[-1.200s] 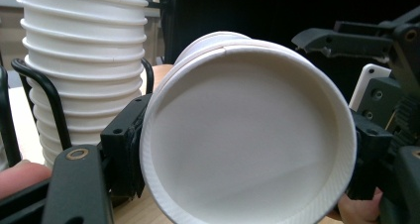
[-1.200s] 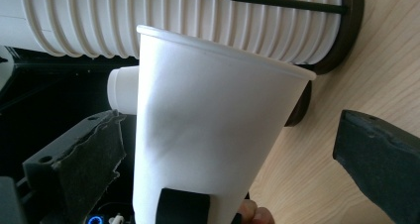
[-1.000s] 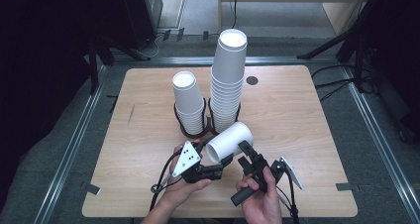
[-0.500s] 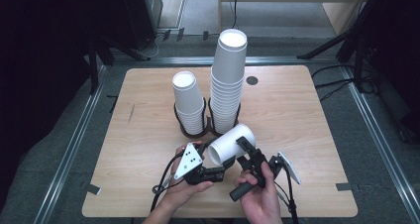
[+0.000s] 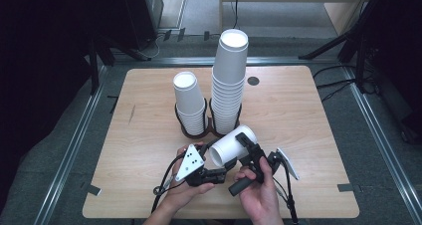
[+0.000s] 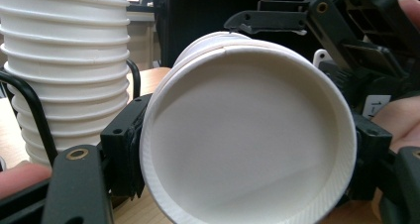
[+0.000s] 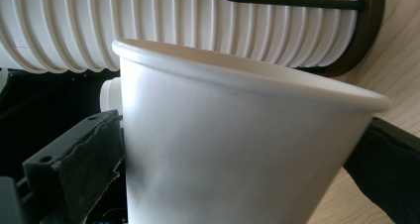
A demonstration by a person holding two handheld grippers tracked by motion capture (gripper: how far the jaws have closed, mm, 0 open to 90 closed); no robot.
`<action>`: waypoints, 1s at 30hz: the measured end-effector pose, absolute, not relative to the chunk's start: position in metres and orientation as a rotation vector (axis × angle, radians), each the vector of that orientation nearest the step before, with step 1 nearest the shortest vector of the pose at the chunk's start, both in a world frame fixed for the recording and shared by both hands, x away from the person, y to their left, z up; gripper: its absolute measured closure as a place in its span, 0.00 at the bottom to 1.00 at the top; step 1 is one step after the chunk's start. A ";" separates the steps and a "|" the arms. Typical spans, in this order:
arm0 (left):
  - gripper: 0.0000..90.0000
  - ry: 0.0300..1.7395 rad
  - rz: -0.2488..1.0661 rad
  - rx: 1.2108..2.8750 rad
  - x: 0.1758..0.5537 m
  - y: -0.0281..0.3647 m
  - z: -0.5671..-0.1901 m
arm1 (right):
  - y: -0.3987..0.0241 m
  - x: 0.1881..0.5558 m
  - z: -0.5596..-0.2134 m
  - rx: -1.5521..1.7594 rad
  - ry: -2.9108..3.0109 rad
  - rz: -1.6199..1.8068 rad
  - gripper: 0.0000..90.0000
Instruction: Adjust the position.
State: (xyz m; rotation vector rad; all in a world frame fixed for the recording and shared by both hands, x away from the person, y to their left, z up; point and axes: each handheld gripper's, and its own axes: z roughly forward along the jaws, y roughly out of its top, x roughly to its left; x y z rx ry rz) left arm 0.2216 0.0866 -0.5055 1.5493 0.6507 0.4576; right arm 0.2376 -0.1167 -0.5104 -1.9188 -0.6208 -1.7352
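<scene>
Light wooden table [image 5: 308, 135] on a grey floor, dark surroundings. At the middle of the table, two stacks of white paper cups standing upside down in a black wire holder [image 5: 199, 130]: a short stack [image 5: 188, 100] on the left, a tall stack [image 5: 229, 85] just beside it on the right.

Near the front edge, a white paper cup [image 5: 231, 145] held on its side, just in front of the holder. Plain white and unmarked, smooth-walled, with a rolled rim; seen from the left gripper view [image 6: 247, 135], a second rim edge showing just behind the first (possibly two cups nested; cannot tell).

Left gripper [image 5: 219, 174], carrying a grey three-cornered plate, clamped across one end of the cup, a jaw on either side. Right gripper [image 5: 251, 153] clamped across the cup's wall, jaws pressed to both sides. A hand [image 5: 259, 197] behind each gripper, coming in from the bottom.
</scene>
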 end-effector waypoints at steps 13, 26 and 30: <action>0.26 0.653 0.460 1.553 0.222 0.087 -0.505 | -0.115 0.242 -0.513 -1.891 -0.595 -1.743 0.06; 0.24 0.662 0.443 1.576 0.224 0.091 -0.505 | -0.112 0.240 -0.516 -1.909 -0.556 -1.722 0.12; 0.23 0.659 0.436 1.580 0.224 0.092 -0.504 | -0.111 0.239 -0.516 -1.907 -0.570 -1.731 0.14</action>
